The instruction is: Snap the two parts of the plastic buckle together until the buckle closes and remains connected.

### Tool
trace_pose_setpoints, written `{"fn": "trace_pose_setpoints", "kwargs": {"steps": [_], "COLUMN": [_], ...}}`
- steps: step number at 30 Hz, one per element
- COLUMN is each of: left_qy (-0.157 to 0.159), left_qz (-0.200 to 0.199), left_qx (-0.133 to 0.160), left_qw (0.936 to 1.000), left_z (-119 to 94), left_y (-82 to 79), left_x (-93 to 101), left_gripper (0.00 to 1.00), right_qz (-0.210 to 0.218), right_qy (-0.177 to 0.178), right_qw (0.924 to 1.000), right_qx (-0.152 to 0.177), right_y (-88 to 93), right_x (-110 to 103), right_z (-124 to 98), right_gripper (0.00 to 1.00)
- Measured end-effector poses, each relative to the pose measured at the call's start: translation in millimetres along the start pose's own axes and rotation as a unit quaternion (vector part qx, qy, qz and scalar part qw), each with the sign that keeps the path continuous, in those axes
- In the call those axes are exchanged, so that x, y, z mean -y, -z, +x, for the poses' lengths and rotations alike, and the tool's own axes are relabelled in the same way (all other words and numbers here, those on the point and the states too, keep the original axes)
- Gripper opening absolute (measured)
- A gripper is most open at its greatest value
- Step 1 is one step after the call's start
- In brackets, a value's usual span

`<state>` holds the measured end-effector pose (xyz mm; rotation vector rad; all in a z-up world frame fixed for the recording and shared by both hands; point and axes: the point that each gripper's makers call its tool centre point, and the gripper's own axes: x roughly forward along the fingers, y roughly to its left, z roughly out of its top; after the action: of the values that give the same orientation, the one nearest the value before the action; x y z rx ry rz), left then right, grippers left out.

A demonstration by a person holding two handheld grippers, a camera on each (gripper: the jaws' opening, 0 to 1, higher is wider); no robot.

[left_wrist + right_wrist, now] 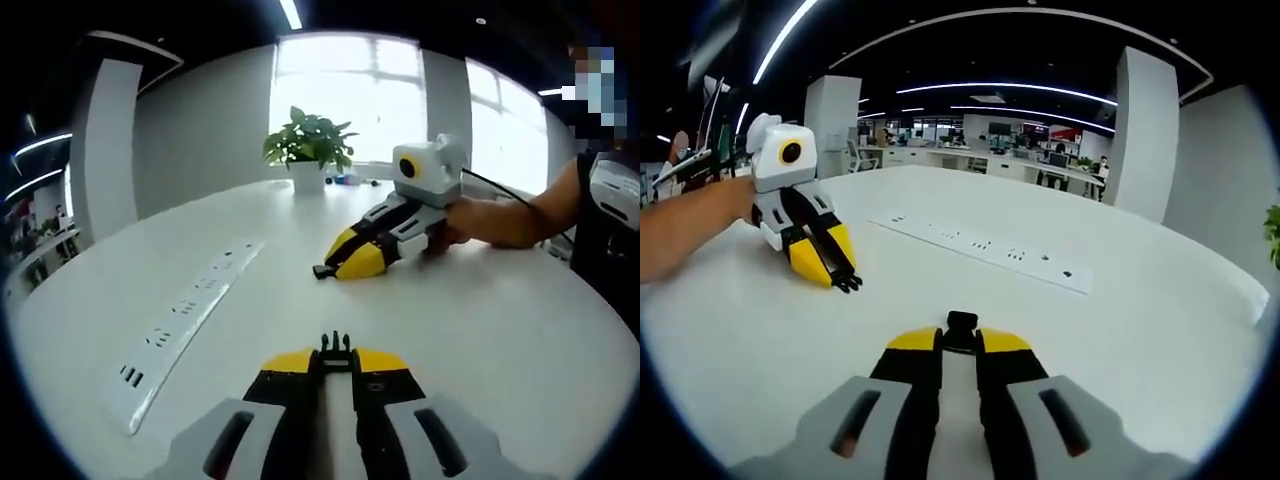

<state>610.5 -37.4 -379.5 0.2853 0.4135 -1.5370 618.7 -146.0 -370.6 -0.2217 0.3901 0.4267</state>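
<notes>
Left gripper [336, 362] clamps black pronged plastic buckle half [336, 347]; right gripper [960, 340] clamps black socket half [961, 322]; well apart; align straight, then push.

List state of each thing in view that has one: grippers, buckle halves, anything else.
Left gripper: shut on pronged buckle half.
Pronged buckle half: held at the jaw tips, prongs forward, unmated.
Right gripper: shut on socket buckle half.
Socket buckle half: held at the jaw tips, apart from the other half.
Power strip: flat on table, nothing plugged in.
Plant: upright in its pot.
</notes>
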Motion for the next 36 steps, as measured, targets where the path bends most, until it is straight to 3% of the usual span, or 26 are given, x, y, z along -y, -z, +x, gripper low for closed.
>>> {"fn": "trace_pose_setpoints", "kwargs": {"steps": [10,19,22,24,25,27,29,36], "left_qy": [-0.008,-0.031,-0.047,-0.051,-0.054,-0.055,-0.055,-0.068], "left_qz": [-0.018,0.004,0.003,0.000,-0.002,-0.005,-0.007,-0.015], "left_qx": [0.000,-0.013,-0.015,-0.011,-0.008,0.002,0.010,-0.002], "left_qw": [0.9998,0.9994,0.9988,0.9986,0.9985,0.9985,0.9984,0.9975], "left_z": [0,0,-4,-8,-10,-15,-18,-24], "left_y": [-0.9,-0.6,-1.5,-3.5,-5.6,-11.3,-16.0,-22.6], "left_x": [-2.0,-7.8,-13.0,-15.3,-16.4,-16.2,-15.0,-11.9], "left_gripper": [0.11,0.11,0.11,0.11,0.11,0.11,0.11,0.11], "right_qz": [0.000,0.002,0.002,-0.012,-0.007,-0.014,0.007,0.027], "right_qy": [-0.007,-0.022,-0.020,-0.033,-0.003,-0.009,-0.004,-0.003], "right_qw": [1.0000,0.9997,0.9996,0.9982,0.9996,0.9993,0.9986,0.9989], "right_qx": [0.007,0.013,0.021,0.049,0.027,0.034,0.052,0.037], "right_y": [-1.5,-2.4,-6.0,-14.1,-5.2,-7.4,-14.4,-12.2], "right_x": [-3,-7,-4,-7,5,6,12,18], "right_z": [-2,-4,-6,-6,-8,-8,-11,-15], "right_gripper": [0.12,0.12,0.12,0.12,0.12,0.12,0.12,0.12]}}
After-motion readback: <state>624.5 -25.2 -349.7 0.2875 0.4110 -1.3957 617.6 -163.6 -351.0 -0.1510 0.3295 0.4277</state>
